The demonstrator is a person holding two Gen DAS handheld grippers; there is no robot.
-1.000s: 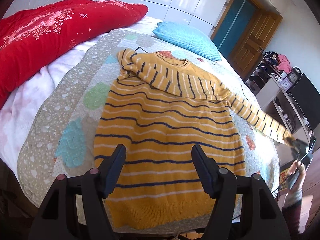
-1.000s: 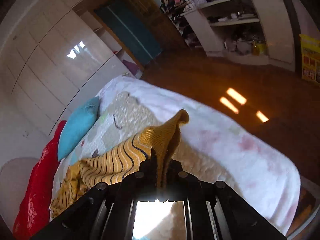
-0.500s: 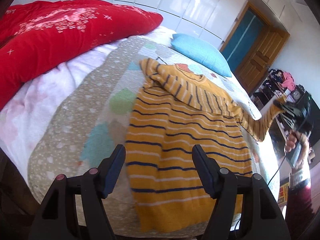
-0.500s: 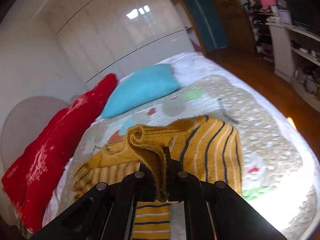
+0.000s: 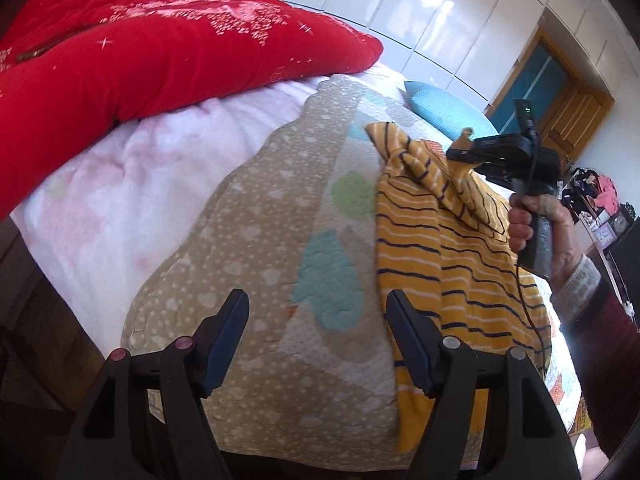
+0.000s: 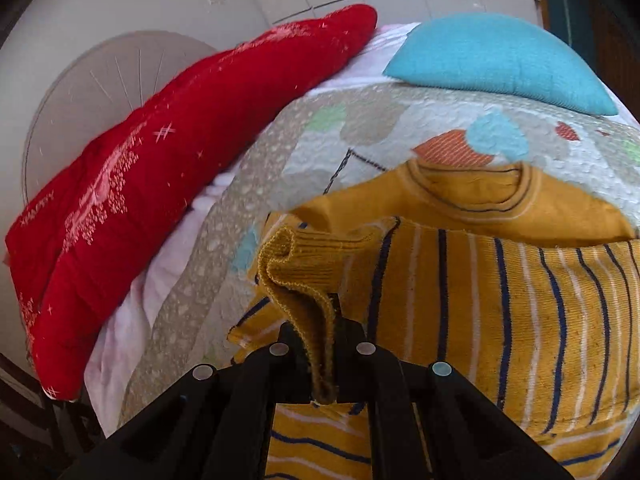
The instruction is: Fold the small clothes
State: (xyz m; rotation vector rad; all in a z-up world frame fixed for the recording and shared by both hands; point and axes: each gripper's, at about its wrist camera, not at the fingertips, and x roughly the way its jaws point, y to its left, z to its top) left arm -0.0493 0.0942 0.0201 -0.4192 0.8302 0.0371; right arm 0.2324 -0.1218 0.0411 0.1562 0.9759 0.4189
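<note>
A yellow sweater with navy and white stripes (image 5: pixel 448 256) lies flat on the patterned quilt (image 5: pixel 280 208); it also shows in the right wrist view (image 6: pixel 500 312). My right gripper (image 6: pixel 322 320) is shut on the sleeve cuff (image 6: pixel 296 276) and holds it above the sweater's chest, near the collar (image 6: pixel 472 196). In the left wrist view the right gripper (image 5: pixel 460 154) holds that sleeve folded across the body. My left gripper (image 5: pixel 316 336) is open and empty, low over the quilt beside the sweater's left hem edge.
A red duvet (image 5: pixel 140 60) lies along the bed's left side, on a pink sheet (image 5: pixel 132 184). A blue pillow (image 6: pixel 500 56) sits at the head of the bed. White wardrobes, a wooden door (image 5: pixel 568 108) and shelves stand beyond.
My right gripper has carried the sleeve from the bed's right edge across the sweater's chest towards the left shoulder. My left gripper has shifted left, off the sweater's hem and over the quilt.
</note>
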